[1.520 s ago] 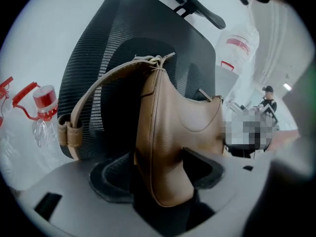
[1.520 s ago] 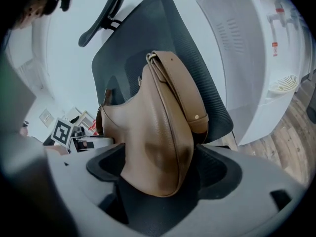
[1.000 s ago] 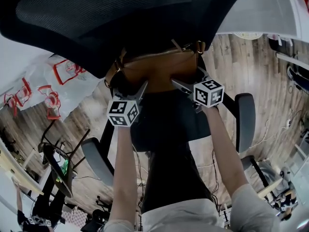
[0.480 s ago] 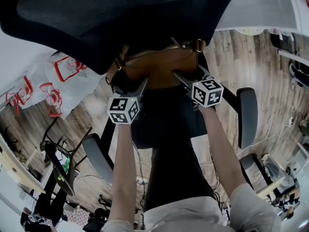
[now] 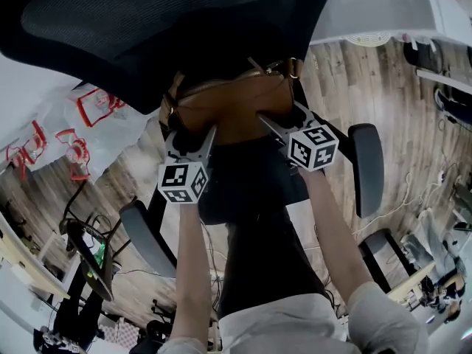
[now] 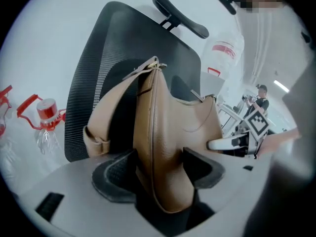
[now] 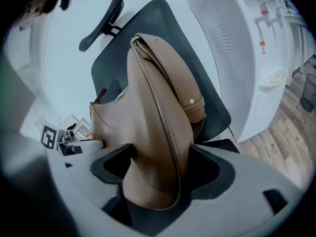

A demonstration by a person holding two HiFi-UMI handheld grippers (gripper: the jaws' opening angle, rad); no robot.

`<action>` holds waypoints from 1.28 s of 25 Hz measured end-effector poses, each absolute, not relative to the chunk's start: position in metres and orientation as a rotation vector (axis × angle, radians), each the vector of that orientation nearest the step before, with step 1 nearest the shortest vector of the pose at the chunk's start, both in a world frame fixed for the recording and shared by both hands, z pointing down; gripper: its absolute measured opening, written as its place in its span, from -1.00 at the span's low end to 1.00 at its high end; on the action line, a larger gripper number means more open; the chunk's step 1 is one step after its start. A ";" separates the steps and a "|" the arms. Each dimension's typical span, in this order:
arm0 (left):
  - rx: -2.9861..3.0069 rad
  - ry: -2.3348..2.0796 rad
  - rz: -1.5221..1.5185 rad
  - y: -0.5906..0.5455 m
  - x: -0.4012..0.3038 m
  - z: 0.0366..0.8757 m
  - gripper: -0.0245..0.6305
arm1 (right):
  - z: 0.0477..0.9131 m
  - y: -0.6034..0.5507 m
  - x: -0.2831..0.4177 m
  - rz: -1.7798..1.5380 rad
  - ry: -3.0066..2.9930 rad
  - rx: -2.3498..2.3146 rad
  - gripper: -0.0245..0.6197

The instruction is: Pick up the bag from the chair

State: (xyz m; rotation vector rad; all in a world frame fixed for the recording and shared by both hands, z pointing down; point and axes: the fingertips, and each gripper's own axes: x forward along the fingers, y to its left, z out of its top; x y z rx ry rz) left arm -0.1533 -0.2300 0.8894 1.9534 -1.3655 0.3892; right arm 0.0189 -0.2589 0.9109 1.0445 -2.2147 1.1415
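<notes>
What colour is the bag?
The bag is tan brown, plain, with a grained leather look. It shows best in the right gripper view.

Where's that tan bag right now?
In the head view's upper middle, the bag is in front of the chair's mesh backrest, pinched between the left gripper and right gripper, whose jaws have just been closing on it.

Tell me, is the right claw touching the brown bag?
Touching. The right gripper view shows the brown bag between the jaws of the right claw, which have just been closing and press against both its sides.
</notes>
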 end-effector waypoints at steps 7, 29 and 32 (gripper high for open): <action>1.954 -1.449 0.364 -0.227 -0.152 0.849 -0.06 | 0.870 -0.261 0.020 1.094 -2.272 1.091 0.17; 1.929 -1.681 0.234 -0.199 -0.153 0.641 -0.12 | 0.662 -0.251 0.015 0.885 -2.460 1.097 0.11; 1.935 -1.704 0.221 -0.199 -0.152 0.616 -0.12 | 0.637 -0.253 0.016 0.860 -2.482 1.087 0.10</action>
